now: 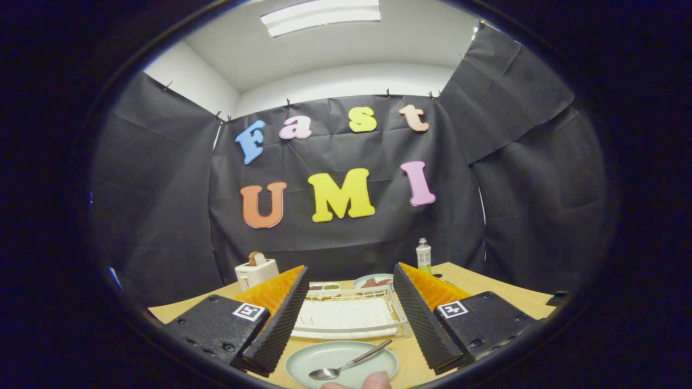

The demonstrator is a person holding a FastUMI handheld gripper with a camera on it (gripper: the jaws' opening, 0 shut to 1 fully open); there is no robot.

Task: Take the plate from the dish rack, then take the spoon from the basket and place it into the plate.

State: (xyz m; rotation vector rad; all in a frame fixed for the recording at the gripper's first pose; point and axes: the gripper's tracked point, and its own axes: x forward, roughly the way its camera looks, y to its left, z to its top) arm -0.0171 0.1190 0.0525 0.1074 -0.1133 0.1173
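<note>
Now the tongs [346,319] stand wide apart at the bottom of the frame, holding nothing, with both fingers clear of every object. Between them, low in the centre, a pale green plate [373,363] rests on the tan table [486,289], and a metal spoon [348,364] lies in it, bowl toward the lower left and handle slanting up to the right. A fingertip [376,381] of a person shows at the plate's near rim, at the very bottom of the frame. Just beyond the plate, still between the fingers, sits a white dish rack [351,316]. Behind the rack, a second plate [373,281] carries some brown pieces. Left of centre stands a white toaster [255,272] with something brown in its slot; right of centre, a small bottle [423,255] stands upright near the back wall.
</note>
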